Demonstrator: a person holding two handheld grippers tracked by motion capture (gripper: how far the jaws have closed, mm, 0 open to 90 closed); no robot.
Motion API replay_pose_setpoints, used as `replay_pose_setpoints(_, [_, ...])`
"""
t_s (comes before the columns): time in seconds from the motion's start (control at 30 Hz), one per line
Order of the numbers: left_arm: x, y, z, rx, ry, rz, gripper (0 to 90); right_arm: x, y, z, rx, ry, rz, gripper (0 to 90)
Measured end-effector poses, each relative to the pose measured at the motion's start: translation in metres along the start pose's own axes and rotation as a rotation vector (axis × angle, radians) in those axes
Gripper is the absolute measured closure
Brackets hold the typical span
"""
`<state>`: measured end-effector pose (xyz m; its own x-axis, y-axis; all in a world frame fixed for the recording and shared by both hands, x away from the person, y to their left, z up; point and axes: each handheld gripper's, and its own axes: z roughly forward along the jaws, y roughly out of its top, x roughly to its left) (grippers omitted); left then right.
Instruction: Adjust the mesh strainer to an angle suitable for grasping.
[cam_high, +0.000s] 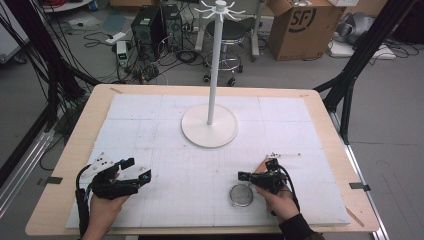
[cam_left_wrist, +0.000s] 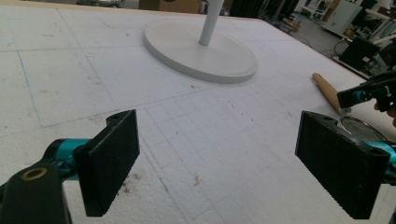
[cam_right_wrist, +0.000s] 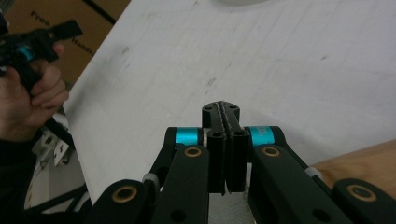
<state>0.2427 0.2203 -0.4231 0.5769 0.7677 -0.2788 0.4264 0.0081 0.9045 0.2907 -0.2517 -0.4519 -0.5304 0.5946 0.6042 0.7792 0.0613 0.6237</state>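
A small round metal mesh strainer (cam_high: 241, 196) sits at the front right of the white foam board (cam_high: 150, 125). In the left gripper view its mesh (cam_left_wrist: 366, 129) joins a wooden handle (cam_left_wrist: 327, 91). My right gripper (cam_high: 241, 176) is at the strainer's far rim, pointing left. In its own view the jaws (cam_right_wrist: 226, 112) are pressed together with a thin metal edge between the pads and mesh (cam_right_wrist: 229, 210) just below. My left gripper (cam_high: 137, 169) hovers at the front left. Its pads (cam_left_wrist: 112, 158) stand wide apart with nothing between them.
A white hook stand (cam_high: 214, 65) rises from a round base (cam_high: 209, 135) at the board's middle back. The wooden table edge (cam_high: 75, 150) frames the board. Beyond the table stand a cardboard box (cam_high: 300, 25), a stool, computers and cables on the floor.
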Motion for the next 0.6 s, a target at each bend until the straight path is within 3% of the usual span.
replay_pose_setpoints(0.3, [0.0,0.0,0.0,0.002,-0.002,-0.006,14.4,-0.025,-0.001,-0.034,-0.065,-0.065,0.054,89.7])
replay_pose_setpoints(0.6, [0.0,-0.001,0.001,0.004,-0.006,-0.018,14.4,-0.041,-0.005,-0.055,-0.074,-0.14,0.047,89.7])
